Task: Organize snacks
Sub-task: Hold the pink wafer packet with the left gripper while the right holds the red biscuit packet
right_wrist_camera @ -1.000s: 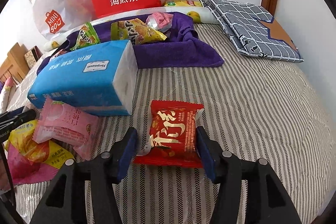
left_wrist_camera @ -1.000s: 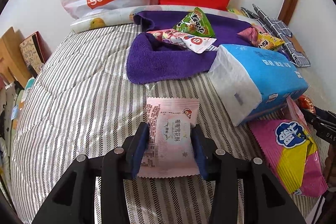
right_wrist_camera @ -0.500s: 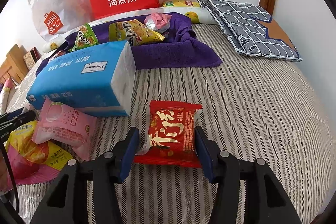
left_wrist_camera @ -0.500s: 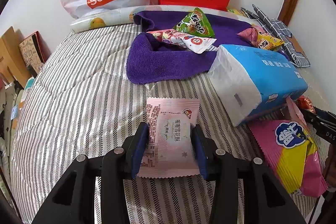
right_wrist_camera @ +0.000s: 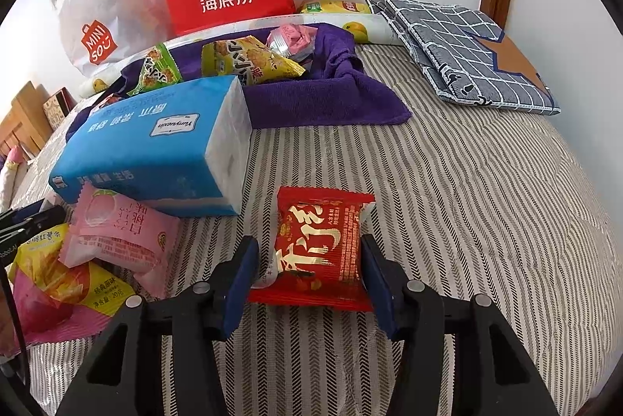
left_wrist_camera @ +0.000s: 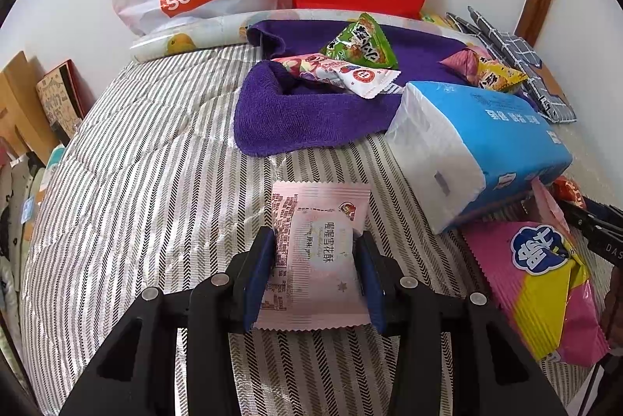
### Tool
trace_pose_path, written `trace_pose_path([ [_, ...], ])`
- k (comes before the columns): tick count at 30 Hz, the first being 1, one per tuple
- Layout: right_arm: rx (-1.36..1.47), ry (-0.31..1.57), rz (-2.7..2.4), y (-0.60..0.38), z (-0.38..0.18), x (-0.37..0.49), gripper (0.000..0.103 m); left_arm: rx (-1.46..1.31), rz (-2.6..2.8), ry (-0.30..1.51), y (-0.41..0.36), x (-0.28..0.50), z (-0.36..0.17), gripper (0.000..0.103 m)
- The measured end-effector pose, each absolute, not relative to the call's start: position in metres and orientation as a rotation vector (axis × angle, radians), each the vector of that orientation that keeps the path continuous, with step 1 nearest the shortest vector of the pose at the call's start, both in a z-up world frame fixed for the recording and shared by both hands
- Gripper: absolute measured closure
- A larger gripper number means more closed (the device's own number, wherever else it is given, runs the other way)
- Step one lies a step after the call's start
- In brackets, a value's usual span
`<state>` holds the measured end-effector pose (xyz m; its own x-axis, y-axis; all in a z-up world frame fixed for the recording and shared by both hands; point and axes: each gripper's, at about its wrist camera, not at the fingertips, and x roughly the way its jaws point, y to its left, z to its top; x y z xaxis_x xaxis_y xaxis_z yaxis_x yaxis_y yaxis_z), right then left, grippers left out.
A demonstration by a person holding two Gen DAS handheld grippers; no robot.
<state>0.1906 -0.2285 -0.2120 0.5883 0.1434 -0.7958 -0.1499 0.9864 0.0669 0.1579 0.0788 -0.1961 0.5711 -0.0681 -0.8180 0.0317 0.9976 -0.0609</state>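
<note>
Left gripper (left_wrist_camera: 316,270) pinches the pink snack packet (left_wrist_camera: 317,256) — long axis pointing away; right gripper (right_wrist_camera: 309,274) likewise clamps the red snack packet (right_wrist_camera: 321,246); purple towel (left_wrist_camera: 307,116) lies far ahead.

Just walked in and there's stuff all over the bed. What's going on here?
Someone is sorting snacks with a hand-held tool in each hand. The left tool is clamped on a pale pink snack packet, and the right tool grips a red snack packet, both just above the striped bedspread. Several packets already lie on the purple towel beyond the blue tissue pack.
</note>
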Motion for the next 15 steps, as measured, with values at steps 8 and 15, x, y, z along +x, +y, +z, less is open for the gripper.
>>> trace_pose_path([
  [8,-0.007,0.925,0.170,-0.2272,-0.2124,0.1903,0.052,-0.055,-0.066,0.958,0.0810,0.1569,-0.1956,0.062],
  [15,0.041,0.906,0.192,-0.2328,-0.2106,0.1882,0.053,-0.048,-0.060,0.956,0.0804,0.1568,-0.1947,0.062],
])
